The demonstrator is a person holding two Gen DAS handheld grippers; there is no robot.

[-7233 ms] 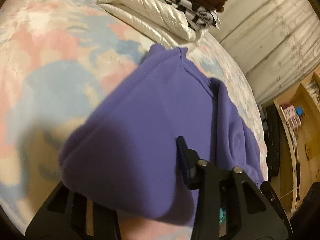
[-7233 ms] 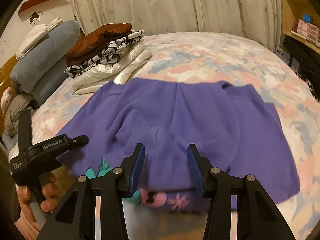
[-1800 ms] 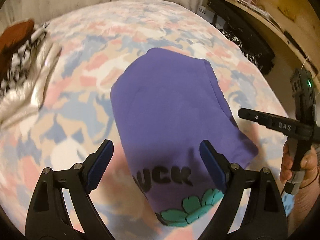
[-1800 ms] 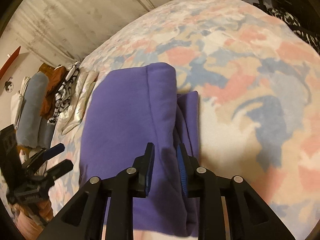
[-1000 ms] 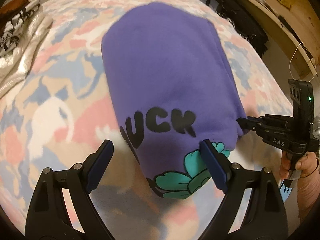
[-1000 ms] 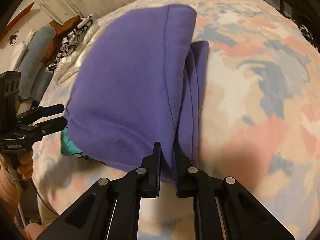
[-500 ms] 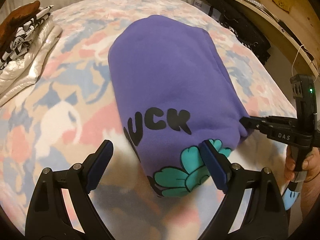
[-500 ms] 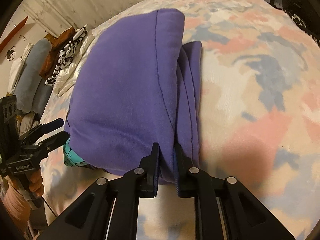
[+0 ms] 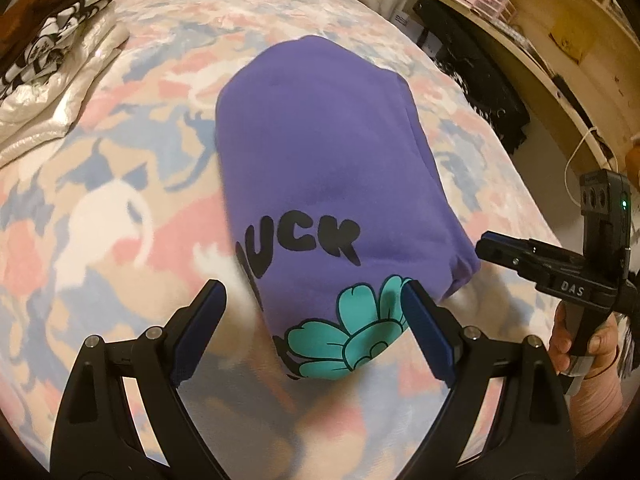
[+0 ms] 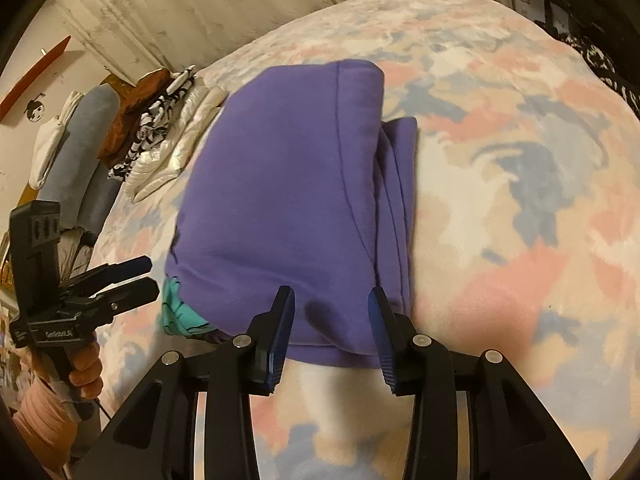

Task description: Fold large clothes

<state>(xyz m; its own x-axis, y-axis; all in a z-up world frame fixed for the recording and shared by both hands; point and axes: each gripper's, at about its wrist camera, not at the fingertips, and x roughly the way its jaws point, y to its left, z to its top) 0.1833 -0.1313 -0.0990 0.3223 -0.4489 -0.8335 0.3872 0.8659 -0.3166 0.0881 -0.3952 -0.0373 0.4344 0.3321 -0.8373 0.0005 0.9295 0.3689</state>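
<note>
A purple sweatshirt (image 9: 320,160) lies folded into a thick bundle on the bed, with black letters and a teal flower print at its near end. It also shows in the right wrist view (image 10: 288,200). My left gripper (image 9: 316,312) is open and empty, its jaws astride the printed end, a little above it. My right gripper (image 10: 330,308) is open at the bundle's near edge, holding nothing. The right gripper also shows in the left wrist view (image 9: 520,256), beside the bundle's right corner. The left gripper shows in the right wrist view (image 10: 136,276).
The bed carries a pastel pink, blue and cream blanket (image 9: 100,200). A stack of folded clothes (image 9: 48,40) sits at the back left, seen also in the right wrist view (image 10: 160,120). Rolled bedding (image 10: 76,148) lies behind it. Wooden shelves (image 9: 540,40) stand right of the bed.
My right gripper has opened and let go of the sweatshirt's edge. The bundle now rests flat on the bed. My left gripper stays open over the printed end.
</note>
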